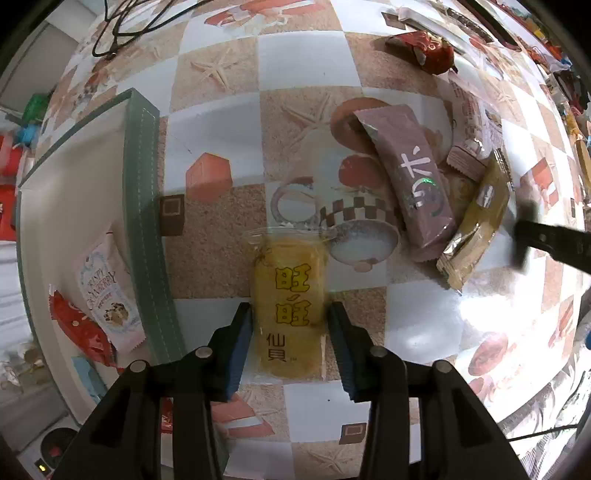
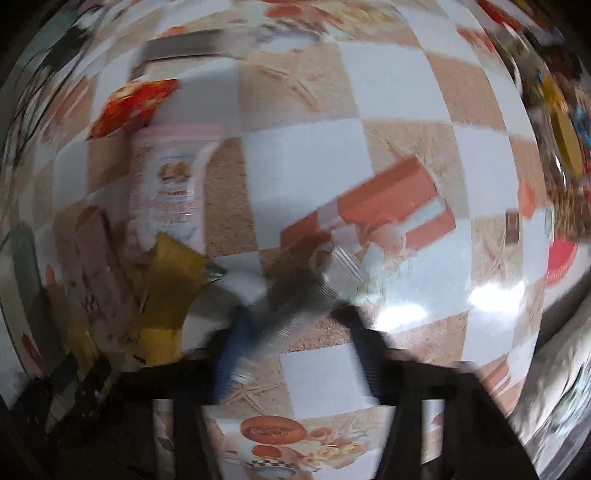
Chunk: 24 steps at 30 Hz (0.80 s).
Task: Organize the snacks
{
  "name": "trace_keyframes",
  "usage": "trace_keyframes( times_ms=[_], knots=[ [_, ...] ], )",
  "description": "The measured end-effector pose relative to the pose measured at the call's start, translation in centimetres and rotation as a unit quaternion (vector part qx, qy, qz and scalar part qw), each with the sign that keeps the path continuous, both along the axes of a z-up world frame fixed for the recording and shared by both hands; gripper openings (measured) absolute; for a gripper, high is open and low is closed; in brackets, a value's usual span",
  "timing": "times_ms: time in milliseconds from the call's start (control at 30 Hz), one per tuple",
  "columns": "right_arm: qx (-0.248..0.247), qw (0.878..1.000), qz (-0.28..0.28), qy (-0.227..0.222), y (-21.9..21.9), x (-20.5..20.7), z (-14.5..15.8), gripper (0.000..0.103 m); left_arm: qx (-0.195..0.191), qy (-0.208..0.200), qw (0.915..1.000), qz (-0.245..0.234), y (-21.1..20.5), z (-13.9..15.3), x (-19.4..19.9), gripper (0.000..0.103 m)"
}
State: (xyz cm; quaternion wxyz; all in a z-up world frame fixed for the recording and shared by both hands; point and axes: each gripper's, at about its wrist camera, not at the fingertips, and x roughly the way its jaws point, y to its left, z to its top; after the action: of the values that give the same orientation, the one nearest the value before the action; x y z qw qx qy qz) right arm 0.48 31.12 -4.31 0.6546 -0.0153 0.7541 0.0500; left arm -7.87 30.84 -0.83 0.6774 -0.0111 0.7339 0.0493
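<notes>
A yellow rice-cracker packet [image 1: 291, 273] lies on the patterned tablecloth, and my left gripper [image 1: 290, 321] is shut on it, blue pads against its two long edges. To its left stands a box with a green rim [image 1: 142, 206], holding a pink cranberry packet [image 1: 107, 291] and a red packet [image 1: 79, 328]. The right wrist view is badly blurred. There my right gripper [image 2: 299, 332] has a clear packet with a silver crimped end [image 2: 295, 317] slanting between its fingers. One dark finger [image 1: 535, 240] of it shows at the right of the left wrist view.
A loose pile lies to the right of the cracker packet: a mauve packet [image 1: 413, 177], a gold packet [image 1: 480, 221], a pale pink packet [image 1: 472, 129] and, farther back, a red one [image 1: 424, 46]. Black cables [image 1: 122, 33] lie at the far left. Clutter lines the table's right edge.
</notes>
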Motion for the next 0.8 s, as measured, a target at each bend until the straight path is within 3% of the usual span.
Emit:
trace_keyframes(
  times_ms=[233,567,600,800],
  knots=[
    [0.045,0.999,-0.022,0.016,-2.2,-0.8,0.7,0.017,-0.019,-0.005,0.9998,-0.01,-0.3,1.1,-0.5,0.039],
    [0.072,0.997,-0.036,0.012,-5.3,-4.9,3.9,0.017,-0.03,-0.043,0.9977,-0.042,-1.4,5.3,-1.4,0.039],
    [0.074,0.997,-0.037,0.011,-7.2,-5.7,3.8,0.017,-0.03,-0.047,0.9974,-0.044,-1.5,5.7,-1.6,0.039],
    [0.085,0.995,-0.047,0.008,-7.6,-7.1,5.3,0.017,-0.033,-0.062,0.9967,-0.042,-1.4,7.3,-2.1,0.039]
  ],
)
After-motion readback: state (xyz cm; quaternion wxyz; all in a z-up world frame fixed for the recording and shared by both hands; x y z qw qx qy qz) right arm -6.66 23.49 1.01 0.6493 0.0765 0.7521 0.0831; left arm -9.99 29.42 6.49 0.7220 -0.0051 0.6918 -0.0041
